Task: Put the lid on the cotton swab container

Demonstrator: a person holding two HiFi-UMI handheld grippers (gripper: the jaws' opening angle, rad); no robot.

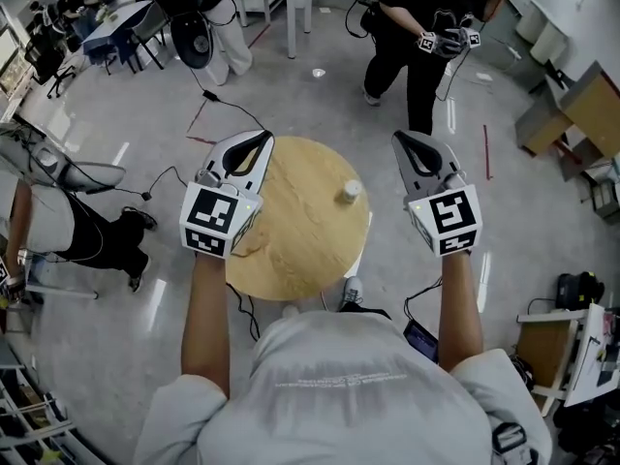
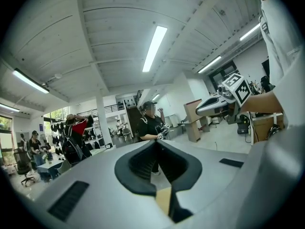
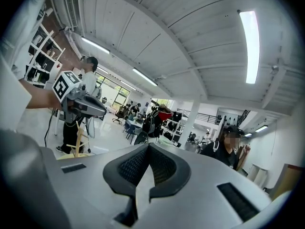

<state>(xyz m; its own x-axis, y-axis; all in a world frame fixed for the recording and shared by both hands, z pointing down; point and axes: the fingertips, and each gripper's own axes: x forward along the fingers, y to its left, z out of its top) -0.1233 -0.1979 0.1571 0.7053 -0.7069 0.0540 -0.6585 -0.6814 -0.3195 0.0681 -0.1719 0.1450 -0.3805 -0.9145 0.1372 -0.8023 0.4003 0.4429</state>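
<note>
Both grippers are pressed together on nothing. Our left gripper (image 1: 260, 141) hangs at the left edge of the round wooden desk (image 1: 300, 235), and our right gripper (image 1: 400, 139) is just off its right edge, both pointing away from us. Between them, nearer the right one, the swab container (image 1: 350, 192) stands upright on the desk (too small for us to tell whether its lid is on). Beyond, a person in black (image 1: 417, 37) stands on the grey floor (image 1: 320, 105).

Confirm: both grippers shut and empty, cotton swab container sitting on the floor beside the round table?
Wrong on one point: the head view shows the cotton swab container standing on the round table, not the floor. Left gripper and right gripper are shut and empty.
</note>
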